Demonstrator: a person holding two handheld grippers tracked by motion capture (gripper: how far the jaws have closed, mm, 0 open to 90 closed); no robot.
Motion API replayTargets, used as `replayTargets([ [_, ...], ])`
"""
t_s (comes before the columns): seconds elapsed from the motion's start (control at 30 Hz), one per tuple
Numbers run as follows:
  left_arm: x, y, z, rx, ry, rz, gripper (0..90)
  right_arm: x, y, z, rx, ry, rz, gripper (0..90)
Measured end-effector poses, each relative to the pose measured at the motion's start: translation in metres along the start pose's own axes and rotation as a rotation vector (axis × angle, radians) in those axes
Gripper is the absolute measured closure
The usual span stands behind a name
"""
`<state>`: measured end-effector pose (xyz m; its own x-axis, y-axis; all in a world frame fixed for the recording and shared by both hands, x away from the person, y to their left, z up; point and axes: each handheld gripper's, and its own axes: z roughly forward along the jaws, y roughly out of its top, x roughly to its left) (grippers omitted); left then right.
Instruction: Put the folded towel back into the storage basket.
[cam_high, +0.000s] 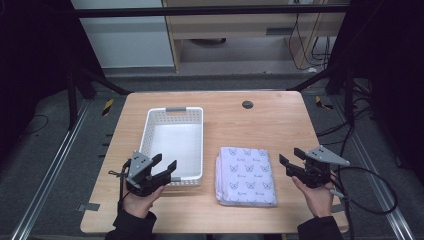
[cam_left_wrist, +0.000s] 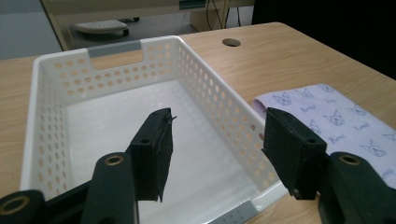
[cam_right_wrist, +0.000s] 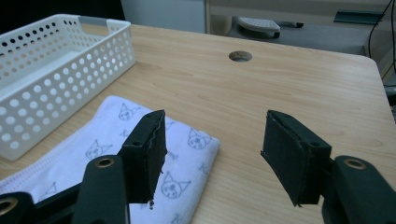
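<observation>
Wooden table (cam_high: 280, 125) bears basket (cam_high: 150, 130), folded cloth (cam_high: 245, 175).

A lab or recording bay is indicated. A small wooden table (cam_high: 280, 115) with a cable hole (cam_high: 247, 104) is enclosed by black curtains to either side. Beyond the table, a black metal frame bar (cam_high: 210, 11) is seen overhead; cables (cam_high: 370, 200) are strewn beside it on grey carpet marked with hazard tape (cam_high: 107, 106).

basket (cam_left_wrist: 56, 93) near corner hidden behind left hand-held gripper (cam_left_wrist: 215, 154), folded cloth (cam_right_wrist: 93, 154) cut off by bottom edge in right gripper view, print motifs too small from high view
</observation>
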<state>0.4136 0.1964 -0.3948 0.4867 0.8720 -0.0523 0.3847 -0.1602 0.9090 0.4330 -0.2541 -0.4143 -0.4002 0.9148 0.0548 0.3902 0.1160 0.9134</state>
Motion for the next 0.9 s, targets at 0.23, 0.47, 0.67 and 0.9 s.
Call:
replayTargets([
  [0.23,-0.014,0.002,0.011,0.007,-0.027,0.016,40.7,0.001,0.01,0.005,-0.005,0.016,0.002,38.0],
  [0.47,-0.03,0.002,0.024,0.029,-0.052,0.031,40.4,0.001,0.014,0.013,-0.011,0.032,0.011,36.4],
  [0.67,-0.044,0.001,0.034,0.048,-0.074,0.061,40.1,0.001,0.013,0.023,0.001,0.031,0.0,35.5],
  [0.9,-0.057,-0.001,0.042,0.068,-0.095,0.077,39.8,-0.002,0.016,0.029,-0.003,0.036,0.004,35.4],
])
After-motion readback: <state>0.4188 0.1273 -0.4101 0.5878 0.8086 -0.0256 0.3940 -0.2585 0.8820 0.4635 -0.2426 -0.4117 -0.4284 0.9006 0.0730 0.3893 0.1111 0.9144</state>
